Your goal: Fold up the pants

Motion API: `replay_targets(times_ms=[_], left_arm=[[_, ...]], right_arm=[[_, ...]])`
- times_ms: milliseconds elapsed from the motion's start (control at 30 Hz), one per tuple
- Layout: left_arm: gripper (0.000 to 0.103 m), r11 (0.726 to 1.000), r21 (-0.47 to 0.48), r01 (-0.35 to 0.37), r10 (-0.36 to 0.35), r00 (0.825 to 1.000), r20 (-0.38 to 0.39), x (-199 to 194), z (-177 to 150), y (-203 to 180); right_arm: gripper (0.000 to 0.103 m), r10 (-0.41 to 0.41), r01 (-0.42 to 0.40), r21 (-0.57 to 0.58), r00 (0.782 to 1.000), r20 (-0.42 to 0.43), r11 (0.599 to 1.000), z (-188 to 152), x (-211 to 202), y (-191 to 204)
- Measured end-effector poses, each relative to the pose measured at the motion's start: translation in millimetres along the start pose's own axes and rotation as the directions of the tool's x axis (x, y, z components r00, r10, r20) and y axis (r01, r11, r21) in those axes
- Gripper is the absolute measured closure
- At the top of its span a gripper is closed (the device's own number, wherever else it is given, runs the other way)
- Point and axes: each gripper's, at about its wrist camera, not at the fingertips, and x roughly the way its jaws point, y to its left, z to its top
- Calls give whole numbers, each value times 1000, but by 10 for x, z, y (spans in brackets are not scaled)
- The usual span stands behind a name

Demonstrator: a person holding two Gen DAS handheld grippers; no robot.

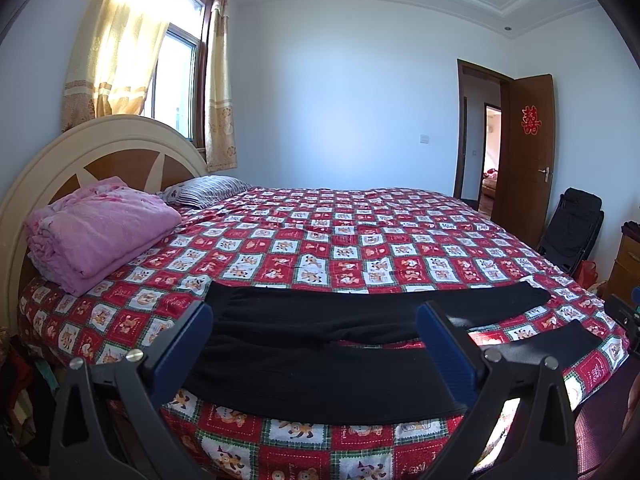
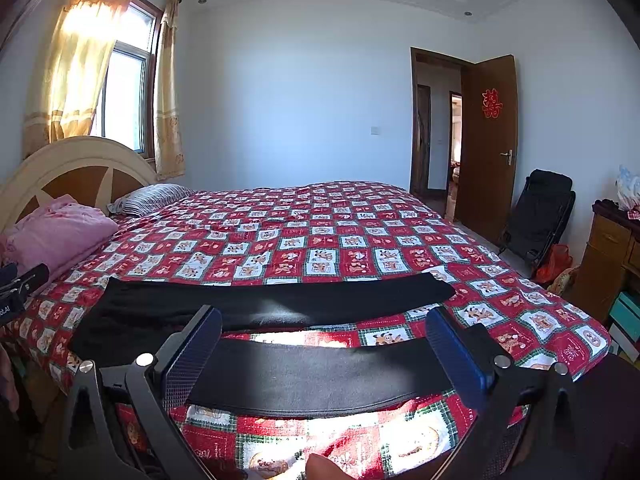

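Note:
Black pants [image 1: 320,344] lie spread flat near the front edge of the bed, waist to the left, two legs running right with a gap between them. My left gripper [image 1: 314,320] is open and empty, hovering in front of the waist end of the near leg. In the right wrist view the pants [image 2: 280,304] show both legs; my right gripper [image 2: 324,328] is open and empty over the near leg [image 2: 320,376]. The right gripper's edge [image 1: 624,312] shows at far right of the left view, and the left gripper's edge [image 2: 16,284] at far left of the right view.
The bed has a red checked cartoon cover [image 1: 320,240]. A folded pink blanket [image 1: 100,228] and a striped pillow [image 1: 204,190] lie by the headboard [image 1: 80,152]. A black chair [image 2: 540,216], wooden cabinet [image 2: 608,256] and open door [image 2: 488,148] stand to the right.

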Motion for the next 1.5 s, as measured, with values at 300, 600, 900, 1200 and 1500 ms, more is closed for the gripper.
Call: replay_targets(times_ms=[300,600,900,1200,1500], left_arm=[[0,1000,-1,0,0,1000,1,0,-6,-4],[0,1000,-2,1,-1,1000,-2,5,-14,-3],[0,1000,-3,1,-1,1000,-1,6,-14,1],[0,1000,-1,3,-3,1000,-5,16,-39,-12],[0,1000,-2,5,-5,1000,-11,39,-147,-46]], right_arm=[[1,0,0,-1,1000,-3,1000,-17,23,-11],[1,1,-1,-2,1000,-7,1000,-21,34,0],[1,2,-2,-5,1000,-10,1000,-23,38,4],[1,3,-3,-7,1000,-11,1000,-23,41,12],[1,1,-1,-8,1000,-18,1000,-30,63,12]])
